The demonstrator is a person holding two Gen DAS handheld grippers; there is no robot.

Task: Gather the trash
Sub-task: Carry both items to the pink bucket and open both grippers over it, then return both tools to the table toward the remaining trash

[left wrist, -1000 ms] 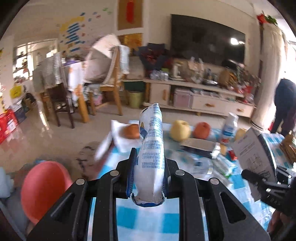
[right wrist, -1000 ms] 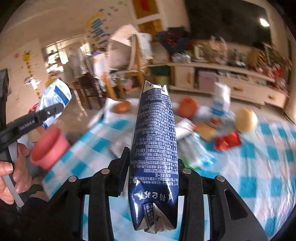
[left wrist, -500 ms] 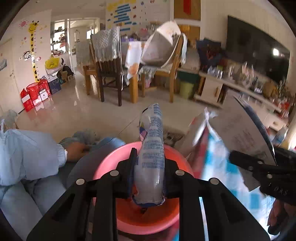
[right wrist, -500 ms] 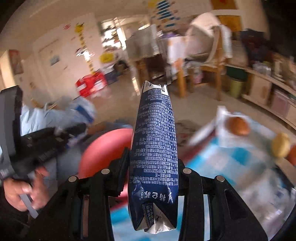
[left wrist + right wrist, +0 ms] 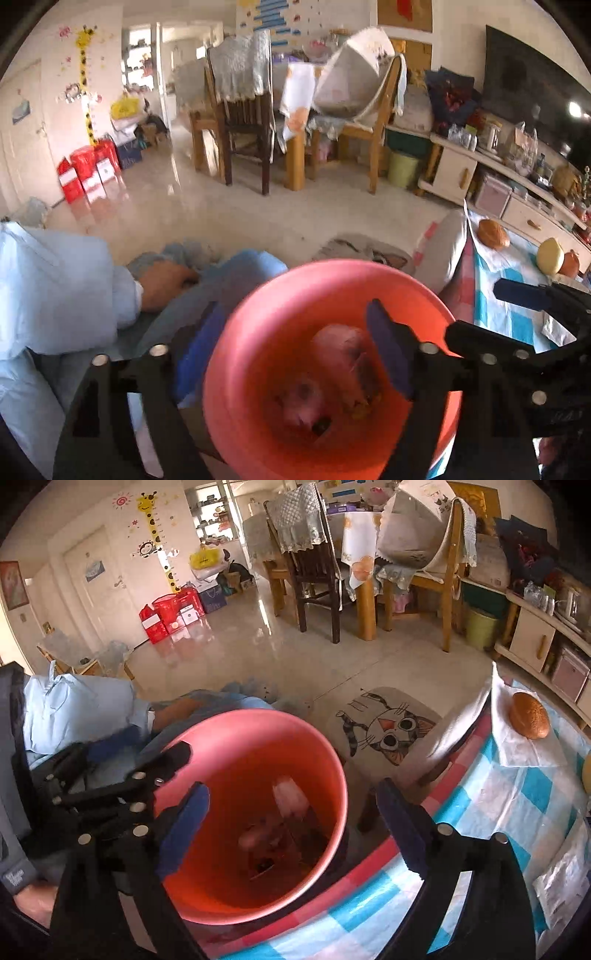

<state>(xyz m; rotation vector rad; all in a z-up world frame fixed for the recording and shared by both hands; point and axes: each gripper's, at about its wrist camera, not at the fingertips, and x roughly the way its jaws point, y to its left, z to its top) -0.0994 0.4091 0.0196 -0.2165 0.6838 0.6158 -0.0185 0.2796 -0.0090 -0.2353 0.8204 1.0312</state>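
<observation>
Progress: while we held both grippers over the pink bin [image 5: 221,897], trash already lay inside it, though blurred.
Left gripper [image 5: 284,339]: our fingers were spread apart, empty.
Right gripper [image 5: 291,812]: likewise apart, holding nothing.
Left to do: a wrapper [image 5: 565,882] sat near right on the checked table [image 5: 480,812].
Writing: we could read none.

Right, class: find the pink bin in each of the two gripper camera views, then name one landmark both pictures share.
Left wrist view: the pink bin fills the lower centre, its mouth facing the camera, trash inside.
Right wrist view: the pink bin sits lower left of centre, beside the checked tablecloth's edge.
Shared landmark: the giraffe height chart on the far wall, upper left in both.
</observation>
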